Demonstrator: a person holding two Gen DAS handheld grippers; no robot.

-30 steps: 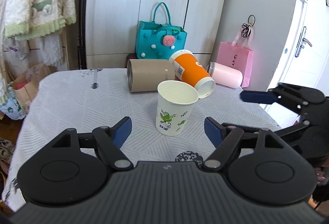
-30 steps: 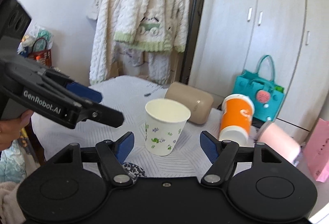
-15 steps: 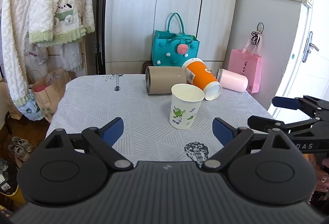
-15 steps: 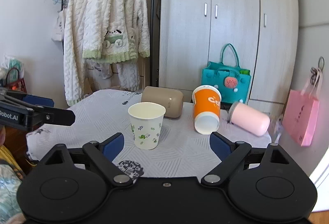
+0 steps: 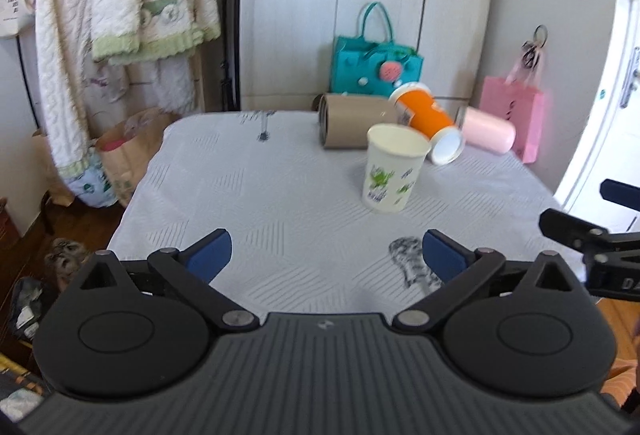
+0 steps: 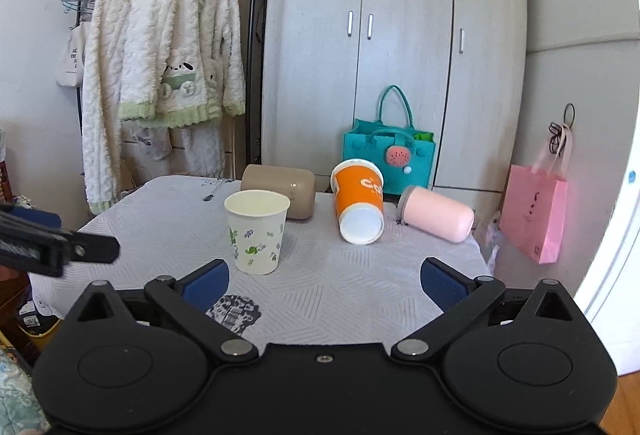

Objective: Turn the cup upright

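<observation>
Both tools — left tool (image 5: 326,253) and right tool (image 6: 324,277) — hang with fingers spread wide apart, gripping nothing. Ahead of them the white paper cup (image 6: 257,231) stands upright on the surface (image 6: 320,287), mouth up. Behind it lie three on their sides: a tan cup (image 6: 282,190), an orange cup (image 6: 358,201) and a pink cup (image 6: 436,213).

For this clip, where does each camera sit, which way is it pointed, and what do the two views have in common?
Left wrist: rides on the left gripper, faces across the table toward the wardrobe; its open fingers show, right gripper at right edge.
Right wrist: rides on the right gripper, faces likewise; its open fingers show, left gripper at left edge.
Shared: upright paper cup, orange cup lying down, teal bag.
</observation>
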